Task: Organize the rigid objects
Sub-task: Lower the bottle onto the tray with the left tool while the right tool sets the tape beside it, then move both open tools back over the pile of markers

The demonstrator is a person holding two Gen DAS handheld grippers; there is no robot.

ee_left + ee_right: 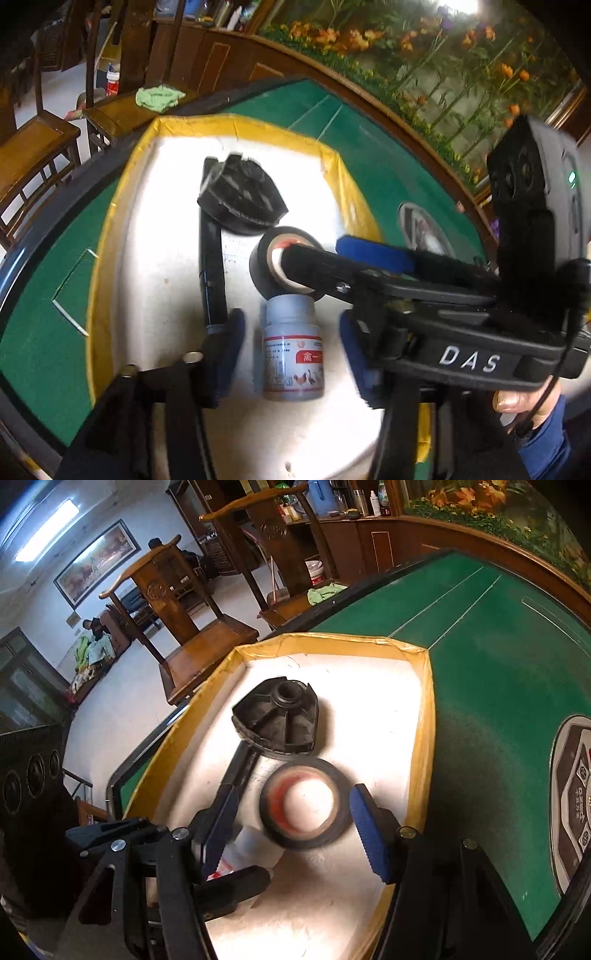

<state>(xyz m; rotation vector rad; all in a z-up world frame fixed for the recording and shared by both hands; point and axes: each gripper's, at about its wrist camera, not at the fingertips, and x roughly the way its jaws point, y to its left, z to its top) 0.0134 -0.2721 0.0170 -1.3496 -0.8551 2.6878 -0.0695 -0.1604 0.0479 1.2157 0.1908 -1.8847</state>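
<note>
A white pill bottle (291,354) lies on its side in the white tray (147,155), cap pointing away. My left gripper (291,321) is open around it, with a gap on both sides. A black tape roll (266,273) leans tilted on the bottle's cap. My right gripper (311,250) reaches in from the right and straddles the roll. In the right wrist view the tape roll (304,808) sits between the blue pads (369,830) of my right gripper (295,790), which is open with a gap at the left pad. The bottle (255,843) shows beneath the roll.
A black ribbed half-disc part (240,195) and a black rod (210,266) lie farther back in the yellow-rimmed tray (424,701). The tray sits on a green table (498,664) with a control panel (572,794). Wooden chairs (192,653) stand beyond the table edge, one holding a green cloth (159,96).
</note>
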